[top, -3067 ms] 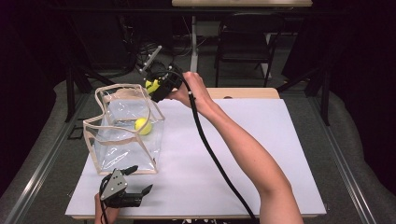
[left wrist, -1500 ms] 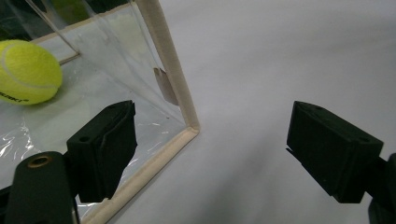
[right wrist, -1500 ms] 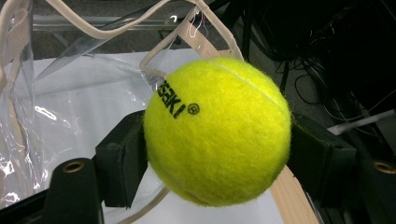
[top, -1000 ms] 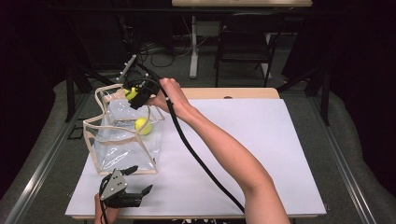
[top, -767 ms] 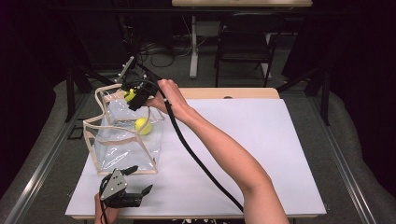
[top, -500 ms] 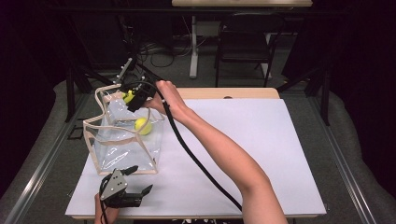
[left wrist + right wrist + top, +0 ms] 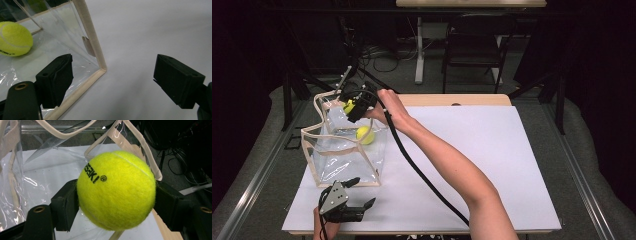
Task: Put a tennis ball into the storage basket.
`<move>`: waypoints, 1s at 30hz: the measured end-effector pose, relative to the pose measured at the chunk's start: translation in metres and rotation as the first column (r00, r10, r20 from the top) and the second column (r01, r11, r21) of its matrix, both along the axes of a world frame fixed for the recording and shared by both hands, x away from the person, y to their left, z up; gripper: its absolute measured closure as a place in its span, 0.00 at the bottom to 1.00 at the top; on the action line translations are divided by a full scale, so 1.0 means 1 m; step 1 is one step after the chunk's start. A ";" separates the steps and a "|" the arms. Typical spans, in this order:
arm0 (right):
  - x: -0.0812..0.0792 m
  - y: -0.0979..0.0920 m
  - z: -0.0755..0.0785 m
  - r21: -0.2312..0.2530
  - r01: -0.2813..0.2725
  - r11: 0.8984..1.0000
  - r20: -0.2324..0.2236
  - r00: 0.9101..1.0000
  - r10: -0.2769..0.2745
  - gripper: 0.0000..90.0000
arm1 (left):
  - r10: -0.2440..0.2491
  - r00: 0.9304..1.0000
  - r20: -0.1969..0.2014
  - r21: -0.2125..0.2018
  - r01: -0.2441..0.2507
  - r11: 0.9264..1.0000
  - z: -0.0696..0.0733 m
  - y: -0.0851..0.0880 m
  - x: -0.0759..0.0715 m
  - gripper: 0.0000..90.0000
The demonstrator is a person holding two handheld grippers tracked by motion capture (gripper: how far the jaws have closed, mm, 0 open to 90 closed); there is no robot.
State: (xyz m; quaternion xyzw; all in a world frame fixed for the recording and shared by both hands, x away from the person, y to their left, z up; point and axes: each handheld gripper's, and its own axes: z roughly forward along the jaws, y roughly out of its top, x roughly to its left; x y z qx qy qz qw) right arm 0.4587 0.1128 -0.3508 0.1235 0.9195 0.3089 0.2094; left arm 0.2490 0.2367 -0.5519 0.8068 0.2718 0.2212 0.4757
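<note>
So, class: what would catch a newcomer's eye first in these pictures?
The bright yellow tennis ball clamped in the right tongs, held over the open top of a clear plastic bag at the table's far left. A second tennis ball already lies inside that bag. Near the front edge, the left tongs rest open beside the bag's corner.

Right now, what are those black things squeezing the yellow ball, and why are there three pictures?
A person holds a grabbing tool, a claw, in each hand. One picture looks down from above the table; the other two come from small cameras riding on each claw. The right claw is shut on a ball, held over the top of a clear bag. A second ball already lies in the bag. The left claw is open, low over the white table beside the bag's corner, holding nothing.
</note>
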 end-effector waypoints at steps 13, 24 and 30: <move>0.003 0.005 -0.008 -0.024 0.004 1.000 -0.018 1.000 -0.004 0.29 | -0.001 1.000 0.003 0.000 0.001 1.000 0.000 0.000 0.000 0.18; 0.007 0.012 -0.018 -0.056 0.018 0.998 -0.050 0.999 -0.020 0.21 | -0.001 1.000 0.003 -0.003 0.001 1.000 0.000 0.000 0.000 0.18; 0.006 0.003 -0.010 0.013 0.017 1.000 -0.078 0.997 -0.016 0.04 | 0.000 1.000 0.004 -0.003 0.000 1.000 0.001 0.000 -0.001 0.18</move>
